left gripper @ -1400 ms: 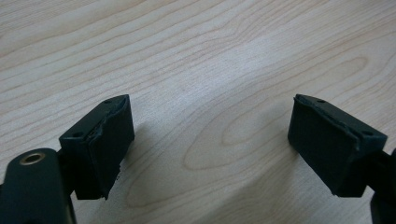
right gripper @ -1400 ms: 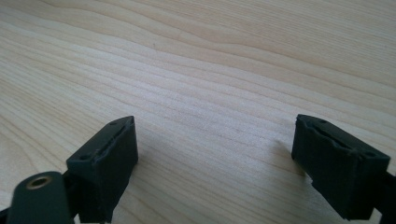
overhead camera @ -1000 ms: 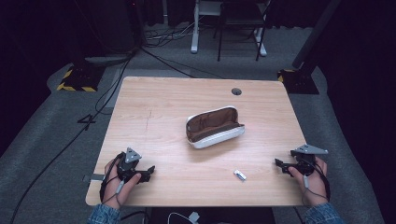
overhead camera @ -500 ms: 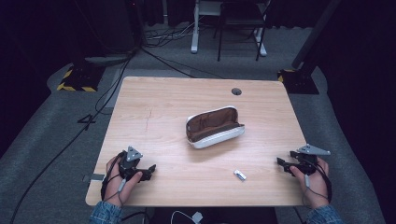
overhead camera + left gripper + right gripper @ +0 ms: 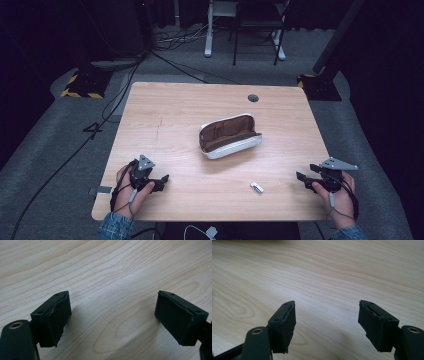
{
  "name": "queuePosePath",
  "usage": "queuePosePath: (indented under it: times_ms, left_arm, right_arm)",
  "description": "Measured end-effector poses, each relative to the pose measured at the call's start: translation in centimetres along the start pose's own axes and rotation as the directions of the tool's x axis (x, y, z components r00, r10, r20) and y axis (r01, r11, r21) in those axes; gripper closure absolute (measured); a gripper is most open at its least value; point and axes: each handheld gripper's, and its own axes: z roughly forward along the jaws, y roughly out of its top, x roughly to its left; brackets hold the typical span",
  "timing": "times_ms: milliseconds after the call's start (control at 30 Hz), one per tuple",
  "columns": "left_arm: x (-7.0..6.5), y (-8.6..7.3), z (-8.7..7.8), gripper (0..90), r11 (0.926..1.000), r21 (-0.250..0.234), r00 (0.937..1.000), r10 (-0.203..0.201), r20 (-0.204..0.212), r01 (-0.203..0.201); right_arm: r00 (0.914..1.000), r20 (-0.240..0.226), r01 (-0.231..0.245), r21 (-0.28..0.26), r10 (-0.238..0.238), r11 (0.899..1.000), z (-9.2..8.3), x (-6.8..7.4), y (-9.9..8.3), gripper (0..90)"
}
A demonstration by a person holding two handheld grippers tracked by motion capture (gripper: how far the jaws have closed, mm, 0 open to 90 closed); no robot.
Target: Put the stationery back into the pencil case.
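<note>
Your left gripper (image 5: pixel 161 181) sits at seven o'clock on the table (image 5: pixel 165 105), jaws spread wide with nothing between them; its own view shows bare wood grain between the two black pads (image 5: pixel 58 317). Your right gripper (image 5: pixel 301 177) mirrors it at four o'clock, right at the table's edge, jaws likewise parted and empty, pads (image 5: pixel 284 325) framing plain wood. Both are low over the surface and aimed inward, which reads as a ready stance: unclenched, so either one can go straight in for a pick.

Moving outward, the nearest thing is the small white object (image 5: pixel 256 187) at five o'clock, lying flat on the wood, closer to your right gripper than your left but apart from both. It's too small to tell what it is.

Farther in, just right of the table's centre, the open pouch (image 5: pixel 230 145) lies on its side, brown lining facing up and its mouth gaping. That open mouth looks like the destination for the small piece, and your right gripper looks best placed to fetch it.
</note>
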Motion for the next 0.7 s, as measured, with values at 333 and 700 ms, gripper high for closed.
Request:
queuePosePath:
  times_ms: [333, 700]
  left_arm:
    - [0.0, 0.2, 0.1, 14.3, 0.9999, 0.005, 0.9999, 0.01, 0.004, -0.01]
    - [0.0, 0.2, 0.1, 14.3, 1.0, 0.002, 0.9999, 0.009, 0.006, -0.009]
  right_arm:
    - [0.9978, -0.058, 0.031, -0.017, -0.032, 0.999, -1.4, 2.6, 1.1, 30.9]
    - [0.9834, -0.167, 0.068, -0.026, -0.072, 0.997, -1.8, 5.7, 2.1, 33.6]
